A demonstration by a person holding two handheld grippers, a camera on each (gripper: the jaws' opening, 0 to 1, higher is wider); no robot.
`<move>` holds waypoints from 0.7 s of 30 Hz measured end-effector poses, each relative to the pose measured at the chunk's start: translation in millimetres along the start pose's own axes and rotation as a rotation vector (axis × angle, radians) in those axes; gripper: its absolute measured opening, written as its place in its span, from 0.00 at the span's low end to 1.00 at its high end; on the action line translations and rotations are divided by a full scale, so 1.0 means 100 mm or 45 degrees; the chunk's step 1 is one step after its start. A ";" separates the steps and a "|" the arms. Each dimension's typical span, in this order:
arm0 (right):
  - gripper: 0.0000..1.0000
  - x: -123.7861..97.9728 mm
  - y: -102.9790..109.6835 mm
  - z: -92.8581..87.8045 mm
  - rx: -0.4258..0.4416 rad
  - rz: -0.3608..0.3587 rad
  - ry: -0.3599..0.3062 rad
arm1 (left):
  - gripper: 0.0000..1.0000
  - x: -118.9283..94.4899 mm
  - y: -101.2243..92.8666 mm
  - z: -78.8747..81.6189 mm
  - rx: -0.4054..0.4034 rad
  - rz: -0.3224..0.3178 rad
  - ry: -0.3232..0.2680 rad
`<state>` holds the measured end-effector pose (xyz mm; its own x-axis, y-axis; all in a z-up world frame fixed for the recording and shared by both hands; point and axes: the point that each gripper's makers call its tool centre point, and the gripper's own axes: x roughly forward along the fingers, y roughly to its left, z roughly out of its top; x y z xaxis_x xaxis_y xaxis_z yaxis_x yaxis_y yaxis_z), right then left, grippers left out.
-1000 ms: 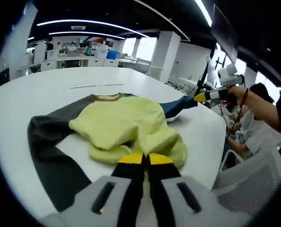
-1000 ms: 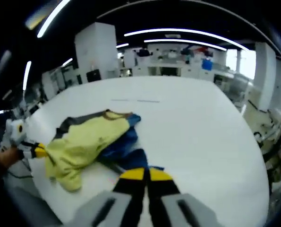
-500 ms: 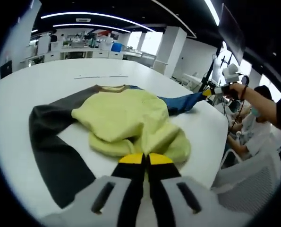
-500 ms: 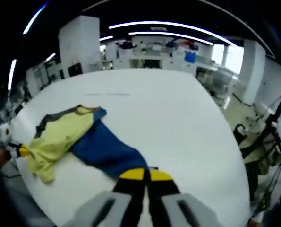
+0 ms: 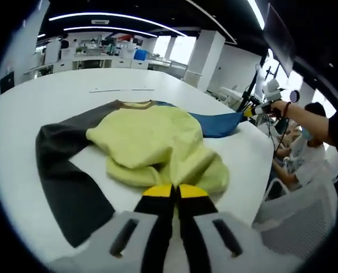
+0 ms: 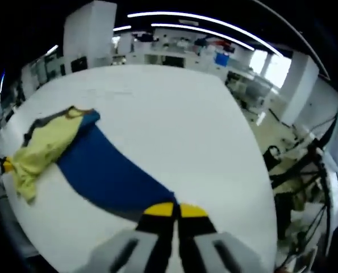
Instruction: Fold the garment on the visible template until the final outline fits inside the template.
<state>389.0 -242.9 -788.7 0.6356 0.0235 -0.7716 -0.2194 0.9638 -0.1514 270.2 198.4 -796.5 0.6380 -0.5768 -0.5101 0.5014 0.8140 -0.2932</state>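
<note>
A sweatshirt lies on the white table [image 5: 21, 114], its yellow body [image 5: 151, 136] bunched in the middle. Its dark grey sleeve [image 5: 66, 176] runs off to the left. The blue sleeve [image 5: 217, 122] is drawn out straight to the right. My left gripper [image 5: 175, 191] is shut at the yellow hem, which reaches its tips. My right gripper [image 6: 175, 210] is shut on the end of the blue sleeve [image 6: 109, 176]. From the left gripper view it shows at the far right [image 5: 254, 110]. Faint thin line marks [image 5: 120, 90] lie on the table beyond the collar.
A hand [image 5: 282, 108] holds the right gripper, and a seated person [image 5: 305, 153] is behind it. A white mesh chair [image 5: 305, 222] stands by the table's near right edge. Stands and cables [image 6: 293, 182] sit past the rounded table edge. Desks fill the far room.
My right gripper has pulled the blue sleeve outward, away from the body, so it now lies stretched and flat. The left gripper and the yellow body have hardly moved.
</note>
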 end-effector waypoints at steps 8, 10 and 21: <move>0.00 0.03 -0.21 -0.13 -0.046 -0.045 0.085 | 0.00 0.00 -0.01 0.00 -0.001 -0.001 0.001; 0.00 0.07 -0.32 -0.15 -0.042 -0.055 0.089 | 0.00 0.00 -0.01 0.00 -0.003 0.000 0.002; 0.00 0.18 -0.52 -0.21 -0.030 -0.104 0.165 | 0.00 0.00 -0.03 0.01 -0.009 -0.007 0.003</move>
<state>396.5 -298.3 -807.1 0.5516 -0.0909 -0.8291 -0.1893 0.9545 -0.2306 269.5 195.7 -795.3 0.6341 -0.5809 -0.5104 0.5005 0.8115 -0.3017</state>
